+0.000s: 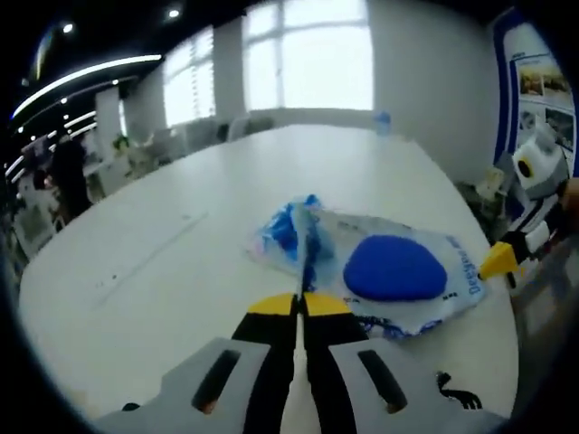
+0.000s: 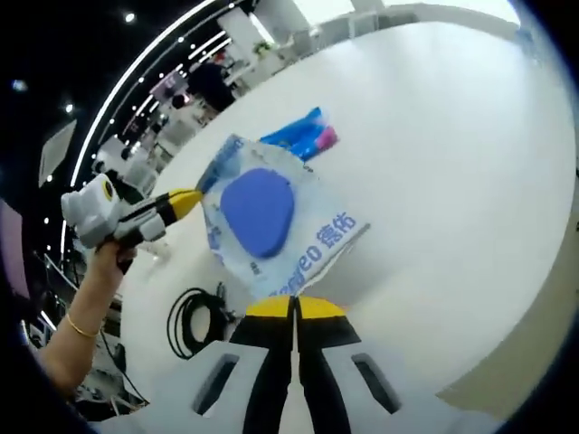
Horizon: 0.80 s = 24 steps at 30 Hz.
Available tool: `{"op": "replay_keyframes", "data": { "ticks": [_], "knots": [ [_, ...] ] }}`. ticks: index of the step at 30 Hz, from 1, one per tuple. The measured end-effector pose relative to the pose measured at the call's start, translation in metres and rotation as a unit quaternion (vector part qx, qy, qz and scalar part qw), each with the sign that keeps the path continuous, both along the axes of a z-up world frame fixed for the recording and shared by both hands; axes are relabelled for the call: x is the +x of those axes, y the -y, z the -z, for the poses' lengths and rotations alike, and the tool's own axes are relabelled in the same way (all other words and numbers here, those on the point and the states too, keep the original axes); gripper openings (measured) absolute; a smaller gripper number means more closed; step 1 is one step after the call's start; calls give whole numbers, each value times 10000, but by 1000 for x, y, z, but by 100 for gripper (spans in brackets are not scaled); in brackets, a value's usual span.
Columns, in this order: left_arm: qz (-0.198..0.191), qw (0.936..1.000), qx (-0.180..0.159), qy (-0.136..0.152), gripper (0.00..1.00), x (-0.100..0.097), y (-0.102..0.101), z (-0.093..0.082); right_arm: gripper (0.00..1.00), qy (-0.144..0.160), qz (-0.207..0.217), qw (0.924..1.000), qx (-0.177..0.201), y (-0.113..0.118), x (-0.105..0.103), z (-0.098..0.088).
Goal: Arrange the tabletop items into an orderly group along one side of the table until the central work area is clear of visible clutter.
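A: Item one, pack [image 1: 398, 276]: clear plastic pouch, printed, holding a blue oval pad [image 1: 395, 268]. Location: lifted off the tabletop [image 1: 163, 244], held at two edges.

B: Holders?

A: Left hand-held gripper [image 1: 299, 305], jaws pinched on the crumpled blue end. Right hand-held gripper [image 2: 294, 308], jaws together on the opposite edge of the pack [image 2: 271, 226].

B: Item two?

A: Small blue packet [image 2: 303, 134], flat on the tabletop [image 2: 452, 136] just beyond the pack. Item three, coiled black cable [image 2: 190, 321], near the table edge.

B: Handling note?

A: My judgement: move both ends together, keeping the pouch slack so the film doesn't tear, and set it beside the small packet along one side.
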State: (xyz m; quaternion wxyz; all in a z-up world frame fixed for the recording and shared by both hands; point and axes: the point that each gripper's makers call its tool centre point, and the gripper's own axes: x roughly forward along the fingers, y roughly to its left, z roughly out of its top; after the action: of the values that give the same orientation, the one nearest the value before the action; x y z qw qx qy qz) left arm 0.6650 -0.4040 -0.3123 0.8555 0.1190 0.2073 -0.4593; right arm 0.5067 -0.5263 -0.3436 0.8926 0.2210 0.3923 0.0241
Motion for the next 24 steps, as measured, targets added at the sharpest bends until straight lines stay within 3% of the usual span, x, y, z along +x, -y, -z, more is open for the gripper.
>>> {"op": "replay_keyframes", "data": {
  "ticks": [6,10,15,21,24],
  "knots": [
    [-270,9996,-15,103,0,-5,-20,-12,1,415,-216,9976,-508,11,25,-22],
    [-407,9988,-67,262,0,-6,-36,-26,1,681,-483,9924,-904,11,44,-35],
    [-661,9967,-69,459,0,-6,-55,-39,1,907,-727,9867,-1138,1,68,-49],
    [-1105,9927,-130,458,0,-11,-84,-39,1,1181,-1110,9776,-1341,-15,102,-56],
    [-1273,9897,154,635,0,-9,-100,-34,1,1424,-1392,9679,-1534,-26,121,-61]
  ]
}}
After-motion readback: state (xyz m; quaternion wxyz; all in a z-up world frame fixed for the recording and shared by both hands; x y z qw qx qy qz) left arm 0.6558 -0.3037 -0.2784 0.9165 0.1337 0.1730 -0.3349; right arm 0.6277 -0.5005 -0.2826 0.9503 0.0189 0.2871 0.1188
